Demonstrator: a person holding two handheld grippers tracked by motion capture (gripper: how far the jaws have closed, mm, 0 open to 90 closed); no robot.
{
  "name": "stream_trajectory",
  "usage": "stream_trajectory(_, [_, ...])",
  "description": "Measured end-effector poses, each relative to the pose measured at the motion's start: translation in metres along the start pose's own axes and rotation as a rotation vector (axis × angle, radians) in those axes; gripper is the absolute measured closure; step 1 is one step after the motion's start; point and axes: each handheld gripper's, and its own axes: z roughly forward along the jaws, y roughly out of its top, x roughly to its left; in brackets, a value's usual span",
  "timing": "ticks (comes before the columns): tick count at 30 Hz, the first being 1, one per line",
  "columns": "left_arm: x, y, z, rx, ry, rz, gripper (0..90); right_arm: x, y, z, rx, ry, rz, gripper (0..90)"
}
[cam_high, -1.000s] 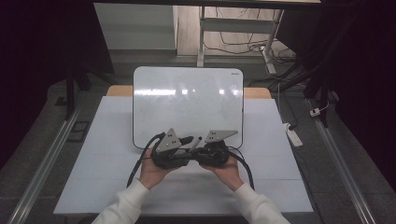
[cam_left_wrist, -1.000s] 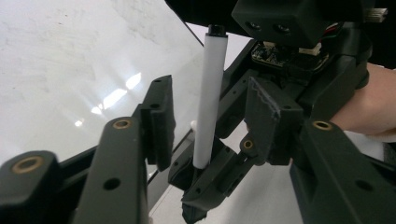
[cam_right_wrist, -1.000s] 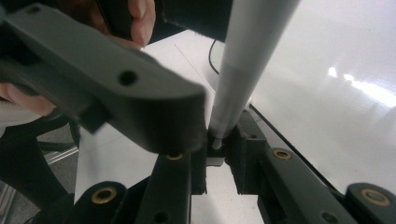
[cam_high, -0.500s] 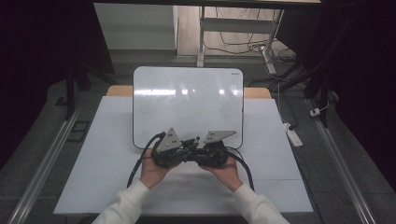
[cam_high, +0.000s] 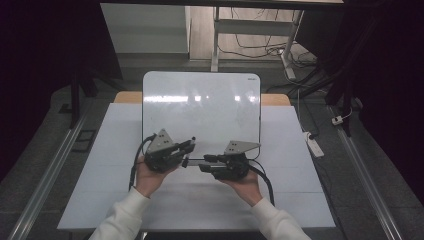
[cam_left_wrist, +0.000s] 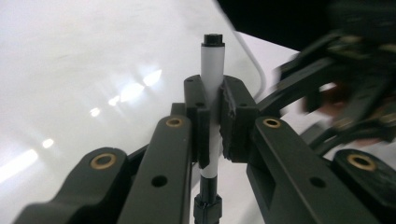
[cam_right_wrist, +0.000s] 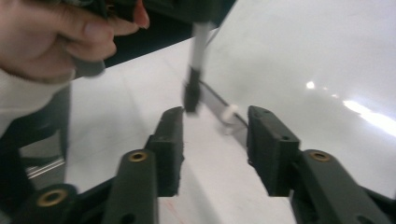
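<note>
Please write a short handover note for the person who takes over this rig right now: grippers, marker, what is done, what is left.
Left gripper: shut on the marker, gripping its white barrel, black cap end pointing toward the right gripper.
Right gripper: open, jaws apart just short of the marker's black cap.
Whiteboard: flat on the table, looks blank.
Done: marker picked up.
Left, probably: grip the cap, pull it off, then write.

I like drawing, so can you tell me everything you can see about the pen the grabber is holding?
The marker is a thin stick with a white barrel, a black end pointing away and a black section at the near end, probably plastic. The left gripper is shut on its white middle, both black pads pressing its sides. It hangs over the near edge of the shiny whiteboard, not touching it as far as I can tell. In the right gripper view its black end hangs just beyond the open right gripper, which is not touching it.
</note>
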Motion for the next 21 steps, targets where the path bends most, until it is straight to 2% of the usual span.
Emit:
stream_trajectory(5, [0.031, -0.008, -0.014, 0.005, 0.065, -0.084, 81.4, -0.009, -0.012, -0.033, -0.031, -0.151, -0.031, 46.7])
stream_trajectory(9, [0.047, -0.013, -0.019, 0.025, 0.121, -0.11, 81.4, -0.023, -0.029, -0.062, -0.032, -0.26, -0.018, 43.0])
stream_trajectory(13, [0.059, -0.015, -0.021, 0.038, 0.148, -0.137, 81.4, -0.033, -0.047, -0.089, -0.033, -0.327, 0.021, 42.6])
stream_trajectory(16, [0.067, -0.016, -0.019, 0.051, 0.17, -0.148, 81.3, -0.036, -0.057, -0.107, -0.024, -0.385, 0.022, 42.5])
stream_trajectory(21, [0.078, -0.018, -0.013, 0.073, 0.198, -0.162, 81.4, -0.04, -0.071, -0.13, -0.023, -0.449, 0.026, 42.3])
